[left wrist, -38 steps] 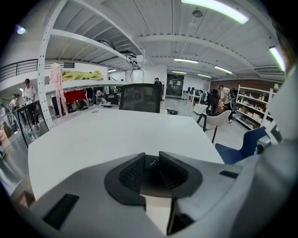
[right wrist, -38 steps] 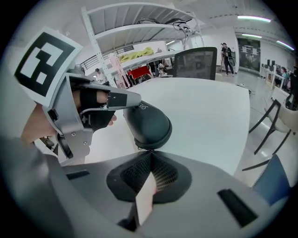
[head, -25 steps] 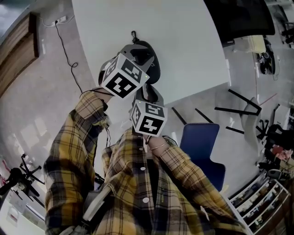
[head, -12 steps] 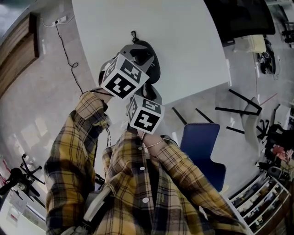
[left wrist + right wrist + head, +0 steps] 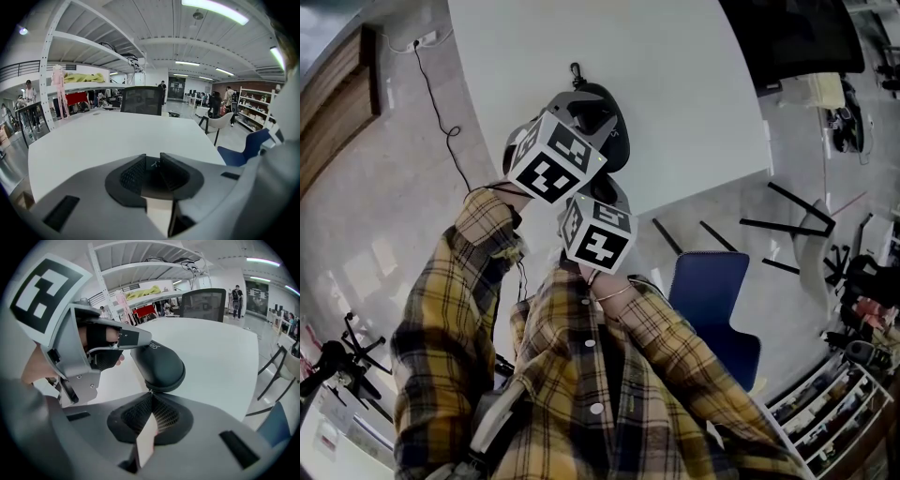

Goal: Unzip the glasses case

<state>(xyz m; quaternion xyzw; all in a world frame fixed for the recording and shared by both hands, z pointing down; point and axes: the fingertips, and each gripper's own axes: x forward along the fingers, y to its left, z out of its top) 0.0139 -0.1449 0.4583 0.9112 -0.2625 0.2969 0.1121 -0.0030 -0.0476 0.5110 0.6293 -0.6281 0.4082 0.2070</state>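
A black oval glasses case (image 5: 607, 120) (image 5: 157, 364) lies on the white table (image 5: 675, 75), with a small clip (image 5: 575, 70) at its far end. My left gripper (image 5: 584, 111) (image 5: 151, 171) is shut on the case: one finger (image 5: 136, 336) lies on its top, and the dark shell fills the gap between the pads. My right gripper (image 5: 600, 185) (image 5: 150, 398) sits at the case's near end. Its jaws have just closed, and their tips pinch a small metal zipper pull (image 5: 149, 391) at the case's rim.
The table's near edge runs just below the case. A blue chair (image 5: 712, 300) stands to the right on the floor, and a cable (image 5: 436, 103) trails on the left. A black office chair (image 5: 142, 100) faces the table's far side, with people and shelves beyond it.
The right gripper's marker cube has shifted slightly up and left and rolled a little. The left gripper and the case have stayed still.
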